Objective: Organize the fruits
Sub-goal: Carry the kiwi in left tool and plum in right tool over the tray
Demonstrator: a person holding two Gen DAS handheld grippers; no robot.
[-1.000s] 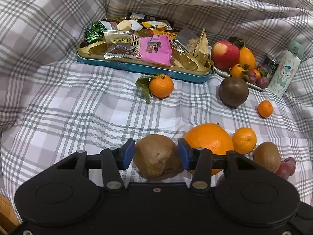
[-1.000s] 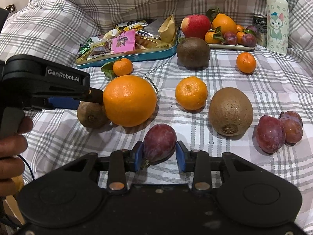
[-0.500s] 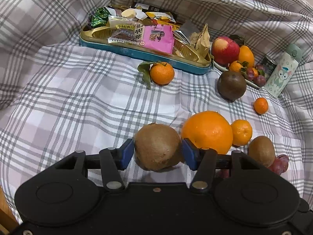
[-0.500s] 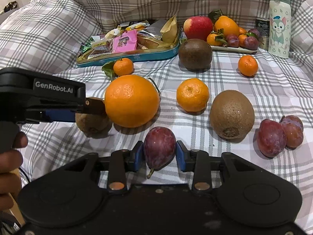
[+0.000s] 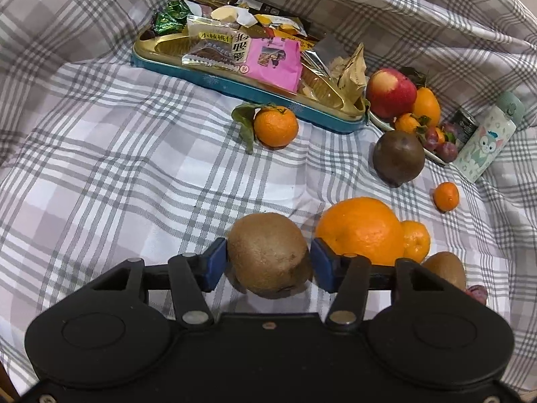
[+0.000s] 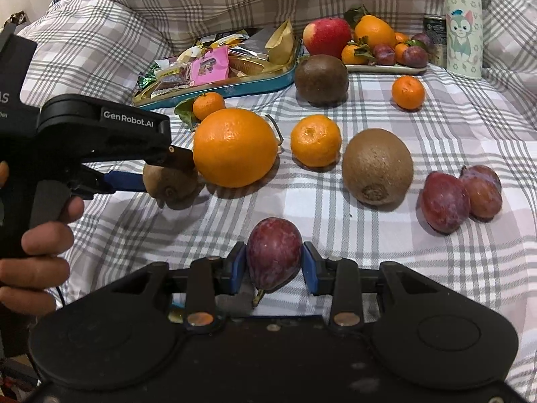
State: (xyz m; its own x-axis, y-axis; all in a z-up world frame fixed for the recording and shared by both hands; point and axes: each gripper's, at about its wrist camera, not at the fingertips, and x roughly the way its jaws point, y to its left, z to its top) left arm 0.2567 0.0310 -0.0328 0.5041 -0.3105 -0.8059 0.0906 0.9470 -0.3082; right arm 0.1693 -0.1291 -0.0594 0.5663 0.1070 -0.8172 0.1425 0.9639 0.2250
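Checked cloth (image 5: 117, 168), grey and white, spread over the whole surface and bunched up behind. Left gripper (image 5: 268, 262): blue pads pressed on either side of a brown kiwi (image 5: 268, 255), which it holds; in the right wrist view the same kiwi (image 6: 171, 184) appears lifted just clear of the cloth, beside the large orange (image 6: 235, 147), though contact with the cloth is hard to rule out. Right gripper (image 6: 273, 265): pads closed on a dark red plum (image 6: 273, 255), stem end down, held above the cloth at the near edge. Loose on the cloth, left to right in the right wrist view: large orange; a mandarin (image 6: 315, 141) just beside it; a second kiwi (image 6: 377, 166); two plums (image 6: 461, 198) touching each other. Further back: a leafy mandarin (image 6: 208, 104) near the snack tray (image 6: 235, 85); a dark round fruit (image 6: 320, 79) in front of the plate; a small mandarin (image 6: 407, 92) lying apart. Blue-rimmed snack tray: heaped with wrapped sweets and packets, a pink packet (image 5: 273, 63) uppermost. White plate (image 6: 386, 69) at the back: a red apple (image 6: 327, 37), an orange, small mandarins and plums. Beside the plate: a dark can (image 6: 434, 30) and a pale bottle with a cartoon cat (image 6: 463, 30), upright.
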